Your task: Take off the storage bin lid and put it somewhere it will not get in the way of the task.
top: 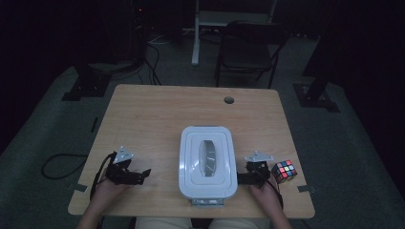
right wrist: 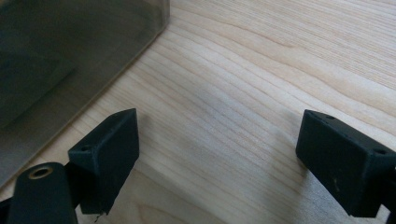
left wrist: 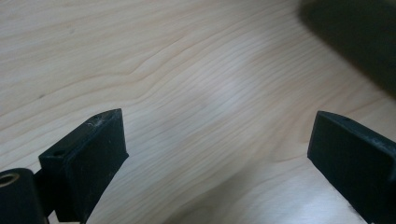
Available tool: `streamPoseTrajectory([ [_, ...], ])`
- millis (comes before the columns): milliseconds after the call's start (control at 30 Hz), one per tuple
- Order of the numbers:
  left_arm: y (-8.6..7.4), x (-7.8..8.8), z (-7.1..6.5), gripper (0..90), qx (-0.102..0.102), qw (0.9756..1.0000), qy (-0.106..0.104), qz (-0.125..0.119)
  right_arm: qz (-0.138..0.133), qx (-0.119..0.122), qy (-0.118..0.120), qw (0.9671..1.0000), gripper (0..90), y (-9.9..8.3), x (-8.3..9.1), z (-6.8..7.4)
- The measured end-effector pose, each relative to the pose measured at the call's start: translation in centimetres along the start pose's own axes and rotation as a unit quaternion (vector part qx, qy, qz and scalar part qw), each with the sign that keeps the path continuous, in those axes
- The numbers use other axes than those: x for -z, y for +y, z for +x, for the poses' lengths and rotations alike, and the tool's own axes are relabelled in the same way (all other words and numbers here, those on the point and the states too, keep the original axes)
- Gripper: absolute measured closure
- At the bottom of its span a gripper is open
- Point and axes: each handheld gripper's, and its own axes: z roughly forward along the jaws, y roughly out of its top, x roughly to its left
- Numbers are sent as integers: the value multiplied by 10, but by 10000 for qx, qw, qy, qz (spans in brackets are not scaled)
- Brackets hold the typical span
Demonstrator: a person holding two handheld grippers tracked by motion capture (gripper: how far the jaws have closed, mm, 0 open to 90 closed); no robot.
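A white lidded container (top: 207,162) with a clear handle on its lid stands at the middle of the wooden table (top: 157,114), near the front edge. A multicoloured puzzle cube (top: 283,171) sits at the front right. My left gripper (top: 143,174) rests on the table left of the container, jaws open over bare wood (left wrist: 215,149). My right gripper (top: 239,178) lies between the container and the cube, open, its jaws (right wrist: 219,140) spread over bare wood. The container's wall (right wrist: 60,60) appears dark and blurred just left of the right jaws.
A round cable hole (top: 229,100) is near the table's far edge. A dark chair (top: 248,47) and stand legs are on the floor beyond. A blurred dark shape (left wrist: 355,37) crosses the upper right of the left gripper view. A cable (top: 59,164) loops on the floor at left.
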Motion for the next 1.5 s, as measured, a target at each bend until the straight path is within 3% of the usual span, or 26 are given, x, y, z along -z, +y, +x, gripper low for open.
streamPoseTrajectory([
  [167, 11, 11, -13, 53, -212, 9995, -177, -125, 0, 1, -2, 10000, 132, 0, 0, 0],
  [300, 18, 16, -21, 53, -252, 9984, -441, -257, 1, -1, -3, 10000, 132, 0, 0, 0],
  [500, 30, 26, -34, 53, -402, 9962, -636, -444, 1, 0, -3, 10000, 132, 0, 0, 0],
  [633, 44, 37, -44, 53, -576, 9937, -746, -602, 0, 1, -3, 10000, 132, 0, 0, 0],
  [767, 57, 42, -54, 53, -667, 9881, -1165, -753, 1, 1, -3, 10000, 132, 0, 0, 0],
  [1033, 80, 38, -78, 53, -938, 9807, -1492, -850, 1, 0, -1, 10000, 132, 0, 0, 0],
  [1233, 89, 30, -92, 53, -1116, 9784, -1542, -812, 1, 1, -2, 10000, 132, 0, 0, 0],
  [1367, 96, 24, -102, 53, -1191, 9754, -1687, -771, 3, -5, -3, 10000, 132, 0, 0, 0],
  [1500, 99, 18, -107, 54, -1193, 9753, -1731, -680, 1, 0, -4, 10000, 132, 0, 0, 0],
])
